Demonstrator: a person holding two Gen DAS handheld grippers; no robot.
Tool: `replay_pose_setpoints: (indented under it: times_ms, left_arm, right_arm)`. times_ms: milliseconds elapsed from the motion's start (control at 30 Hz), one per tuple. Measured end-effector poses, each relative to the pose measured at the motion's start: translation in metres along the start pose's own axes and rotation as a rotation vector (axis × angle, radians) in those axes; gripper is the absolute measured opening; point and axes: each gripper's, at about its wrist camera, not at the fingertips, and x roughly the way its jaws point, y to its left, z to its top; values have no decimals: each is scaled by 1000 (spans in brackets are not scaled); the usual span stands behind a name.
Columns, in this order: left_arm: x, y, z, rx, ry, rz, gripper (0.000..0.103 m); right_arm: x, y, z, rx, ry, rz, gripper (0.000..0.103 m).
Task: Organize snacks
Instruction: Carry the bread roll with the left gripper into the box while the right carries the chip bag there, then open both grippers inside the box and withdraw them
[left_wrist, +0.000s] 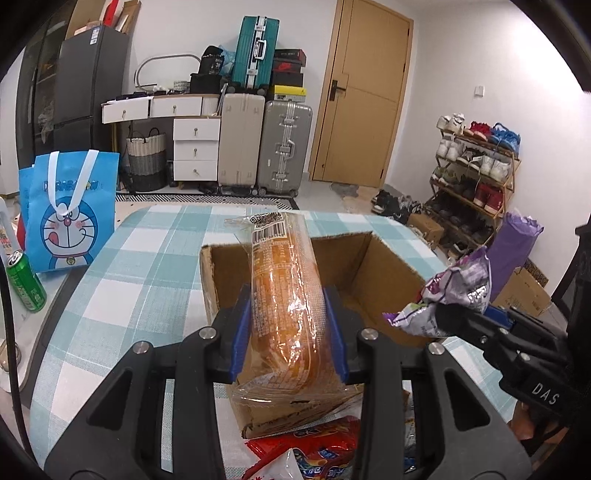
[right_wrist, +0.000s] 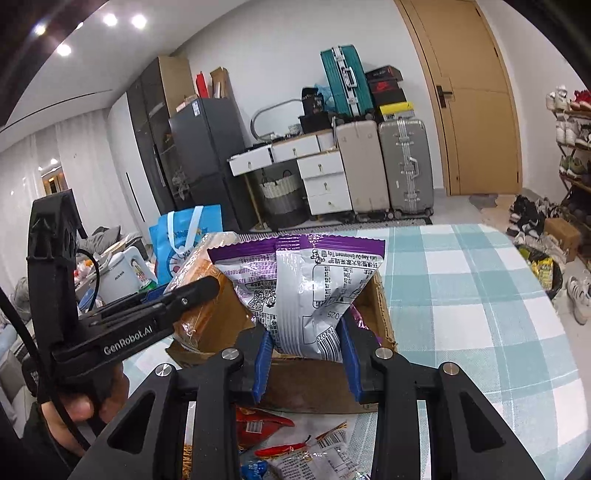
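Snacks fill both of your tongs above the open brown cardboard box (left_wrist: 373, 269) that sits on the teal-and-white checked surface (left_wrist: 122, 266). Your left tongs (left_wrist: 288, 334) are clamped on a clear-wrapped orange-brown loaf of bread (left_wrist: 284, 291), its blue pads pressing both long sides; the loaf points away from you, its barcoded end over the box's far edge. Your right tongs (right_wrist: 304, 356) are clamped on the lower end of a purple-and-silver crinkled snack bag (right_wrist: 299, 288), which stands up over the box opening with its purple seal on top. In the left wrist view that bag hangs just beside the box's right wall. Nearer you, on the surface in front of the box, lie a red snack packet (left_wrist: 325, 450) and other loose wrappers (right_wrist: 314, 458). At the left edge stand a blue cartoon-cat tote bag (left_wrist: 70, 218) and a green drink can (left_wrist: 26, 282).
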Motion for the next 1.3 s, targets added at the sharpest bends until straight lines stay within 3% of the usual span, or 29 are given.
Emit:
replay_pose_setpoints:
  times_ms: [67,133,267,400,467,533,567,633,733,833,1100,1300]
  left_arm:
    - [6,-1,-3,12,17,6,34]
    - [11,-4,-5,39,31,34,34]
    - [17,-3,-10,59,48,63,34]
    - [16,7,-12,45,52,49,34]
    - [9,10,-14,45,45,38,41]
    - [2,11,-17,51,36,36,61]
    - [-3,12,-18,56,28,30,65]
    - [-14,11,-21,66,15,8,83]
    - [-29,12,-27,87,19,-17,89]
    - [-45,9,-34,106,29,-25,102]
    - [-97,1,-60,151,22,-9,102]
    - [-116,14,-82,94,57,-10,102]
  right_arm:
    - [13,-2,0,-2,50,5,36]
    - [21,-3,-1,2,94,10,47]
    - [19,0,-5,-7,83,43,62]
    - [17,1,-8,-5,97,57,65]
    - [14,1,-9,-1,96,70,68]
    - [9,3,-10,-11,77,71,76]
    - [5,5,-11,-19,67,64,82]
    - [-4,5,-14,-20,45,71,90]
    - [-18,3,-17,-6,26,77,102]
    - [-31,-1,-19,11,30,85,102]
    - [-66,-4,-32,28,32,74,103]
    - [-82,-9,-44,46,44,50,103]
